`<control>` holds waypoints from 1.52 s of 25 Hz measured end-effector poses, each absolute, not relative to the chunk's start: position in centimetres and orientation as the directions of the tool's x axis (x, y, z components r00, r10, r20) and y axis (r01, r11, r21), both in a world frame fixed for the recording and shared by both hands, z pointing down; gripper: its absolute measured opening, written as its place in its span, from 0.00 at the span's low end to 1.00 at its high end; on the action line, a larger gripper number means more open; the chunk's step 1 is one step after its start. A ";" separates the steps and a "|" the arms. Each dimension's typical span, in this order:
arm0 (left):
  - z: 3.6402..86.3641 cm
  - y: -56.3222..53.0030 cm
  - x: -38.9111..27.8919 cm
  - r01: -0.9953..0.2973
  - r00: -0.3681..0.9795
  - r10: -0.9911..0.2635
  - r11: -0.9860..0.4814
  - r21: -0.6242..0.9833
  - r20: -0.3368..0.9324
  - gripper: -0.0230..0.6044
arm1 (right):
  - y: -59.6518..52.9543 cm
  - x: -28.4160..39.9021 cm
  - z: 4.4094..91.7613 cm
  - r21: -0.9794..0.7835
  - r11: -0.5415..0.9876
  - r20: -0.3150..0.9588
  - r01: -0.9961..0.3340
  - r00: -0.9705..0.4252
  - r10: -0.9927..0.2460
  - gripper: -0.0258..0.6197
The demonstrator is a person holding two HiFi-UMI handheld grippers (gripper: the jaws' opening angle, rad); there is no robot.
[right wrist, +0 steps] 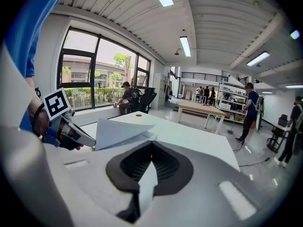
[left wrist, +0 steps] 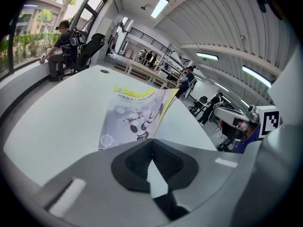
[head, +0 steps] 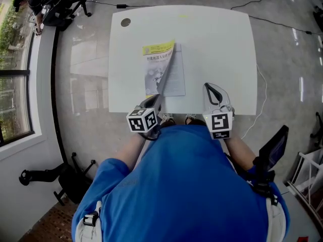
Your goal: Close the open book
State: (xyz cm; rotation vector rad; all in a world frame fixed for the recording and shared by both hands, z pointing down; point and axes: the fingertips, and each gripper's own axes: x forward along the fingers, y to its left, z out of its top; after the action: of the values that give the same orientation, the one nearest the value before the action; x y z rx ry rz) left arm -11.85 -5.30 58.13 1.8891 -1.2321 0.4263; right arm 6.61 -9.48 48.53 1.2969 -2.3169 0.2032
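Note:
A thin book lies on the white table. Its front cover, with a yellow band at the top, stands half raised over the grey pages on the right. My left gripper is shut and empty, its tips just short of the book's near edge by the spine. In the left gripper view the cover of the book faces me beyond the left gripper. My right gripper hovers over the table's near edge, right of the book, its jaws together with nothing in them. The right gripper view shows the raised book beyond the right gripper.
A round cable hole sits at the table's far left corner. Black office chairs stand at the far left by the window, and a cable runs over the floor on the right. More tables and several people are in the hall beyond.

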 end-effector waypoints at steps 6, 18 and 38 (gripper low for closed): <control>59.0 -5.0 -10.4 -0.901 0.431 -0.545 -0.216 0.377 0.719 0.05 | -9.4 7.4 49.2 0.084 0.551 0.477 -0.830 -0.452 -0.754 0.04; 61.3 -5.0 -8.6 -0.897 0.292 -0.419 -0.432 0.094 0.860 0.05 | -9.2 8.9 50.2 0.073 0.548 0.486 -0.833 -0.450 -0.749 0.04; 64.3 -4.3 -7.8 -0.616 0.062 -0.266 -0.769 -0.173 0.962 0.06 | -9.1 9.7 51.2 0.070 0.541 0.504 -0.838 -0.438 -0.744 0.04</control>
State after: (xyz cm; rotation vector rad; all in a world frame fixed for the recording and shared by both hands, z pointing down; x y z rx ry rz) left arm -7.82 -4.25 64.29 2.0610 -0.8893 1.7635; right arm 9.65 -9.05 51.19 1.2806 -2.2990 0.2610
